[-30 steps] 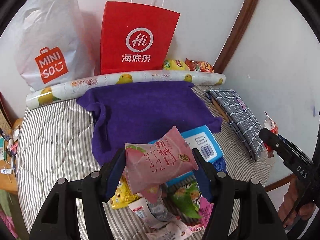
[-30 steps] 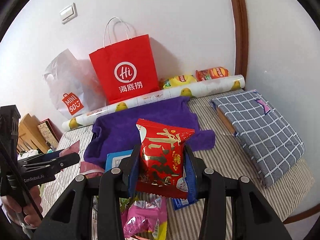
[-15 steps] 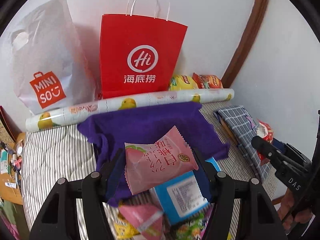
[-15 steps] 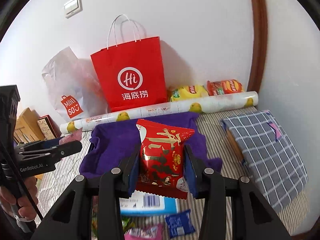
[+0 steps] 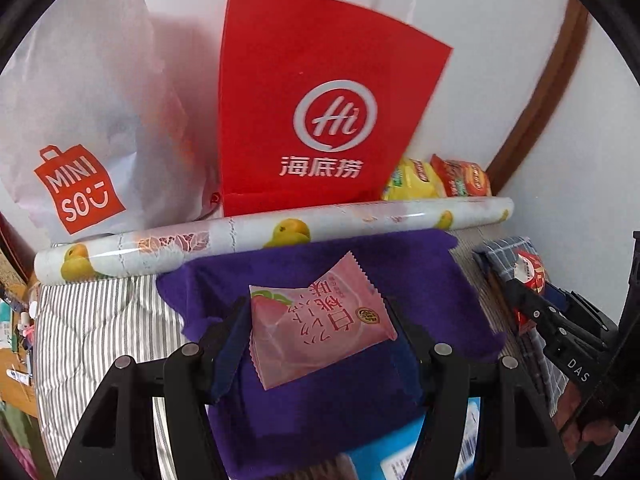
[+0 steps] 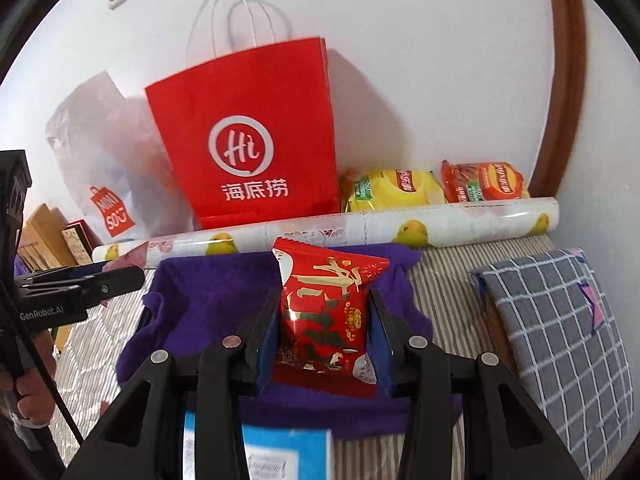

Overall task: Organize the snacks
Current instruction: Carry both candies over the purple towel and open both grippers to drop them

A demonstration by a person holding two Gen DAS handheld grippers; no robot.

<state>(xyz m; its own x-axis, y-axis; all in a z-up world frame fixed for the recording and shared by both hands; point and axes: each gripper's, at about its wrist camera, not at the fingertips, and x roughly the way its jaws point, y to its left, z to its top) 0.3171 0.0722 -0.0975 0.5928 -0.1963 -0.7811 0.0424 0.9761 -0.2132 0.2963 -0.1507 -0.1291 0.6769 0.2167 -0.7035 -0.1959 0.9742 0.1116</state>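
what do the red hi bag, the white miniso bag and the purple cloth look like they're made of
Red bag: stiff matte paper, judging by its flat panels, sharp creases and white cord handles.
White bag: thin plastic film, likely; it is translucent, crinkled and faintly glossy.
Purple cloth: soft fuzzy fabric, perhaps fleece or towelling, matte and rumpled.

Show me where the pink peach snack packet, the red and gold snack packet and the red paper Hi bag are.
pink peach snack packet (image 5: 320,328), left wrist view, middle of wrapper.
red and gold snack packet (image 6: 324,312), right wrist view, printed front.
red paper Hi bag (image 6: 248,140), right wrist view, front panel.
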